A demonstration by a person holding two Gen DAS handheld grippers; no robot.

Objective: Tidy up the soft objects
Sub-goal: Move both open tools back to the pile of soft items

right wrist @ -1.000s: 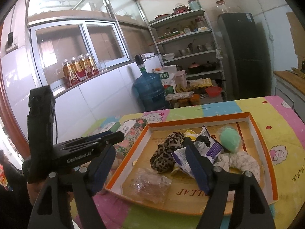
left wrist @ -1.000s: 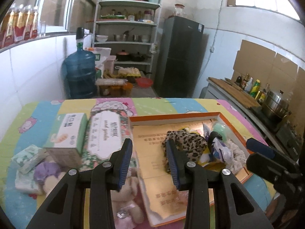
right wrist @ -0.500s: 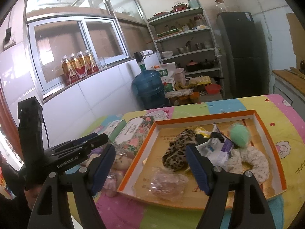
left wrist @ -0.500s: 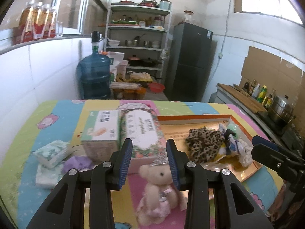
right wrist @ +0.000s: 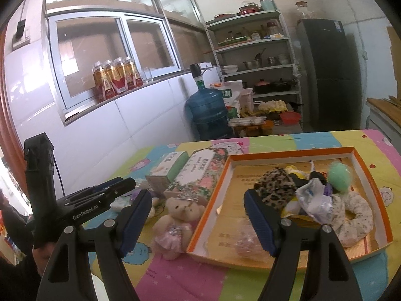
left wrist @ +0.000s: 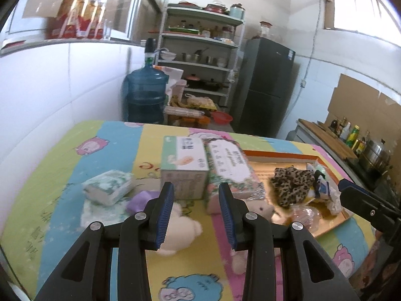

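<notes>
An orange-rimmed tray [right wrist: 211, 197] on the table holds a leopard-print cloth [right wrist: 274, 189], a green pom-pom [right wrist: 339, 174], a white scrunchie [right wrist: 354, 219] and plastic-wrapped items. A small teddy bear [right wrist: 175, 222] lies on the table just left of the tray; it also shows in the left wrist view [left wrist: 259, 209]. A cream plush [left wrist: 179, 230] lies between my left gripper's fingers. My left gripper [left wrist: 196, 213] is open and empty above it. My right gripper [right wrist: 198, 222] is open and empty, over the bear and the tray's near corner.
Two tissue boxes [left wrist: 184, 165] [left wrist: 230, 169] stand left of the tray. Tissue packs [left wrist: 109, 186] and a purple soft item [left wrist: 140, 200] lie further left. A water jug [left wrist: 146, 95], shelves and a fridge stand behind the table. A white wall runs along the left.
My left gripper has swung left, away from the tray, to above the plush toys and boxes. My right gripper has pulled back and left, bringing the teddy bear into view.
</notes>
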